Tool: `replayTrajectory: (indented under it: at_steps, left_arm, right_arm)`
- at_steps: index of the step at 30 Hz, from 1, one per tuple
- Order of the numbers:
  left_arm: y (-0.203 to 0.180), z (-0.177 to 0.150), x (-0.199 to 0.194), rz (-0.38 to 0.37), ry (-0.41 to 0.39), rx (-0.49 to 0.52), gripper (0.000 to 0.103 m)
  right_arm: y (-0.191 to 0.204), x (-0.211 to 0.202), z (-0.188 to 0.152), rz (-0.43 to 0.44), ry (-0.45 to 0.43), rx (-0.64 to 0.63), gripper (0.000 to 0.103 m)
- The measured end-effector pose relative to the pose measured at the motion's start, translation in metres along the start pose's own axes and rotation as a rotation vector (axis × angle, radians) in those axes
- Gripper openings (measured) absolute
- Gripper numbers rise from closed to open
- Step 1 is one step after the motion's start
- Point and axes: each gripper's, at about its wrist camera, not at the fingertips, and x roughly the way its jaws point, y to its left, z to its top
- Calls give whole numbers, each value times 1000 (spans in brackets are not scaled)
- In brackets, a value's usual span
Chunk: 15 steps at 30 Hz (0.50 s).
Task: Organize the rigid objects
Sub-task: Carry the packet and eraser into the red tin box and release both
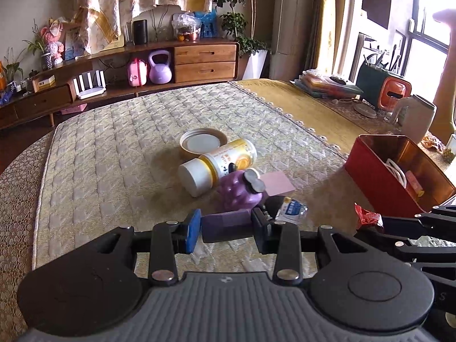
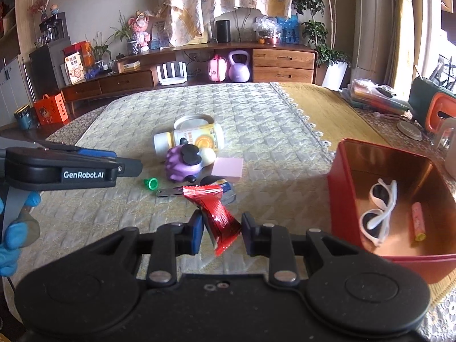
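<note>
Right wrist view showed the quilted mat (image 2: 256, 108) covering the table, soft and padded, so anything dropped on it would land quietly but might roll. The red tin (image 2: 339, 188) stood open near the mat's right edge, smooth metal with a coppery lining, holding sunglasses (image 2: 380, 213) and a small tube (image 2: 418, 222). The right gripper (image 2: 222, 232) pinched a red wrapper (image 2: 221, 213), a crinkly foil packet caught at its lower part; slick foil could slide out of the pads on the way to the tin. The left gripper (image 1: 226, 226) clamped a purple block (image 1: 228, 225), matte and squared; held near one end, it could twist loose. Mid-mat lay a glossy round bottle (image 2: 193, 139) on its side, prone to rolling if nudged, touching a knobbly purple toy (image 2: 182, 165). A green cap (image 2: 150, 183) lay nearer the left edge.
</note>
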Motion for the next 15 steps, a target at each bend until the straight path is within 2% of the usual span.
replayTrajectory:
  at_steps: [7, 15]
  left_arm:
    - [-36, 10, -20, -59, -17, 33, 38]
    - [-88, 28, -30, -120, -36, 92, 38]
  right_arm:
    - [-29, -32, 6, -25, -45, 26, 27]
    - [-80, -59, 11, -85, -93, 58, 27]
